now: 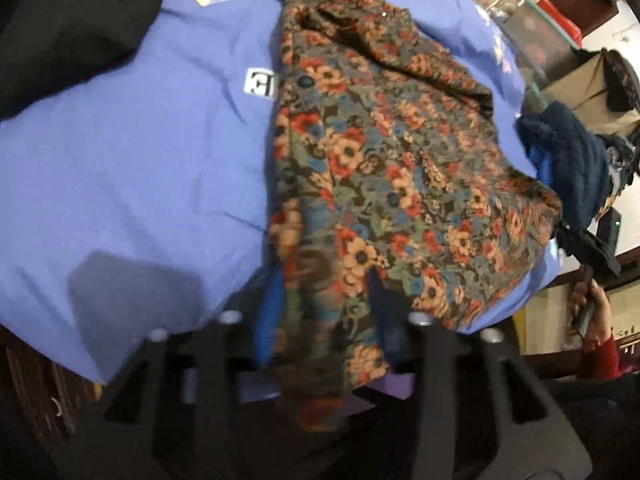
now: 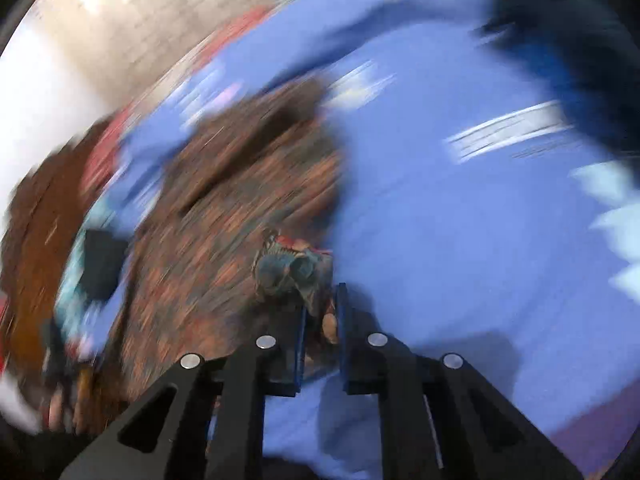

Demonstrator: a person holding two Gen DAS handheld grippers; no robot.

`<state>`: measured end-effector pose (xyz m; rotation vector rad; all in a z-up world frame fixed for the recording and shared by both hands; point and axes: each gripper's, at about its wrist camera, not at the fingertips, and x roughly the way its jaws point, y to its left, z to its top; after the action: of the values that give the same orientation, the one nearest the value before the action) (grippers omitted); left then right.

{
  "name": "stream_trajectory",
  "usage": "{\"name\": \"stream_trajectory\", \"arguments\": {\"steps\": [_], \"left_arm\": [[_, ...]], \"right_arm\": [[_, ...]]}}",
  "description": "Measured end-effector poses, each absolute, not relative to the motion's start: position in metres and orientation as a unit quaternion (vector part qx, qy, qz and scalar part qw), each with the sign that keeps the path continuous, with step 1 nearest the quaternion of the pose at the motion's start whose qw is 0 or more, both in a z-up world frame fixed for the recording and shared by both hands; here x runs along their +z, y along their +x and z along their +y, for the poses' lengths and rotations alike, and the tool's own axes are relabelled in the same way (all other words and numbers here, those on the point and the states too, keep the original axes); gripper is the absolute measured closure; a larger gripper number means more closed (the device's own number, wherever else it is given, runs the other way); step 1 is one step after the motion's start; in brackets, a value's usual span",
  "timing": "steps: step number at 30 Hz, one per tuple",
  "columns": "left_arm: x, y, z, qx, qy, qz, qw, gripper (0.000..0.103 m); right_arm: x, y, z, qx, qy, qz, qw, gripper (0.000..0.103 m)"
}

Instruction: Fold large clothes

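A floral-print garment lies spread over a blue bedsheet. Its near edge hangs bunched between the blue pads of my left gripper, which is shut on it. In the right wrist view, blurred by motion, the right gripper is shut on a gathered corner of the same floral garment. The left wrist view shows that gripper as a dark shape at the garment's far right corner, with a hand in a red sleeve behind it.
A black garment lies at the sheet's upper left. A dark blue knitted piece sits at the bed's right edge, with boxes and clutter behind it. Dark wooden furniture shows below the sheet's near left edge.
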<state>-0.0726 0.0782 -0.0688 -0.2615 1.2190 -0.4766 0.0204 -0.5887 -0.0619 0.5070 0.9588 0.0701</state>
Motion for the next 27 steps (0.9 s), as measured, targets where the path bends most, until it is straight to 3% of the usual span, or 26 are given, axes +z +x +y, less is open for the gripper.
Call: {"name": "stream_trajectory", "arguments": {"steps": [3, 6, 10, 14, 15, 16, 17, 18, 24, 27], "left_arm": [[-0.06, -0.075, 0.084, -0.206, -0.12, 0.554, 0.798, 0.066], [-0.056, -0.079, 0.095, -0.205, -0.144, 0.556, 0.793, 0.062], [-0.056, -0.085, 0.092, -0.202, -0.15, 0.561, 0.788, 0.028], [-0.07, -0.089, 0.073, -0.206, -0.123, 0.588, 0.772, 0.024], [-0.072, -0.092, 0.069, -0.219, -0.126, 0.59, 0.767, 0.026], [-0.074, -0.094, 0.065, -0.233, -0.126, 0.591, 0.762, 0.049], [-0.075, -0.096, 0.059, -0.252, -0.117, 0.598, 0.752, 0.068], [-0.075, -0.097, 0.058, -0.259, -0.116, 0.601, 0.748, 0.095], [-0.038, -0.096, 0.115, -0.267, -0.241, 0.577, 0.733, 0.097], [-0.034, -0.09, 0.138, -0.259, -0.277, 0.573, 0.727, 0.096]], "right_arm": [[-0.06, 0.016, -0.606, -0.04, 0.2, 0.461, 0.864, 0.065], [-0.063, -0.004, -0.611, 0.014, 0.253, 0.445, 0.859, 0.055], [-0.073, -0.011, -0.589, 0.069, 0.231, 0.456, 0.857, 0.033], [-0.092, 0.006, -0.567, 0.077, 0.202, 0.48, 0.85, 0.026], [-0.099, 0.008, -0.566, 0.086, 0.198, 0.49, 0.844, 0.026], [-0.105, 0.012, -0.562, 0.099, 0.196, 0.501, 0.837, 0.028], [-0.107, 0.014, -0.557, 0.122, 0.203, 0.505, 0.83, 0.04], [-0.103, 0.011, -0.552, 0.156, 0.228, 0.504, 0.818, 0.074], [-0.055, -0.054, -0.548, 0.198, 0.257, 0.514, 0.794, 0.078], [-0.061, -0.069, -0.548, 0.199, 0.27, 0.54, 0.772, 0.078]]}}
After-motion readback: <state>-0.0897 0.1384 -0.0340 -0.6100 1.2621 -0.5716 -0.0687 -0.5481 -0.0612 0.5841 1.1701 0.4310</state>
